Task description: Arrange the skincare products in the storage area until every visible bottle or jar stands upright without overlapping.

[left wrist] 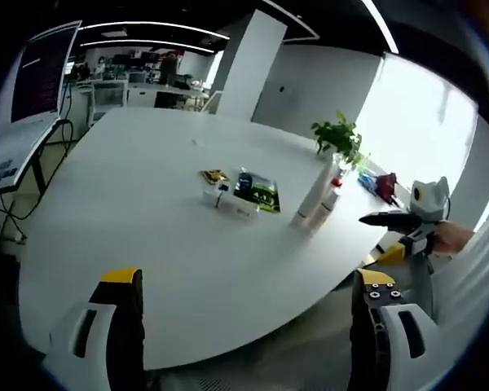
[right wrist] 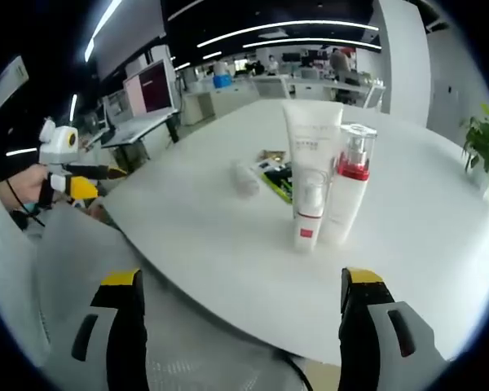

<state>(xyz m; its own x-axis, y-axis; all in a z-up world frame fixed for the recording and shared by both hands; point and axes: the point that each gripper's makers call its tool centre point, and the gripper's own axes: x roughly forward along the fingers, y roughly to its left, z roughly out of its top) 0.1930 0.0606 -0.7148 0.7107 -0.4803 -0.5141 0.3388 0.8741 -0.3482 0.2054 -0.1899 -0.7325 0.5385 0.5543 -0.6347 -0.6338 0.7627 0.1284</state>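
Observation:
A white tube (right wrist: 310, 175) and a white pump bottle with a red collar (right wrist: 348, 187) stand upright side by side, touching or nearly so, near the table edge. In the left gripper view the tube (left wrist: 312, 195) and the pump bottle (left wrist: 332, 195) stand at the right. Further in, a small white bottle (left wrist: 228, 199) lies on its side next to a dark green packet (left wrist: 257, 191) and a small yellow item (left wrist: 214, 175). My left gripper (left wrist: 248, 281) is open and empty, held off the table's near edge. My right gripper (right wrist: 240, 278) is also open and empty, just short of the upright pair.
The large white oval table (left wrist: 147, 220) holds a potted plant (left wrist: 340, 138) and red and blue items (left wrist: 379, 183) at its far right edge. A desk with a monitor (left wrist: 41, 73) stands to the left. A person's hand holds the right gripper (left wrist: 407, 220).

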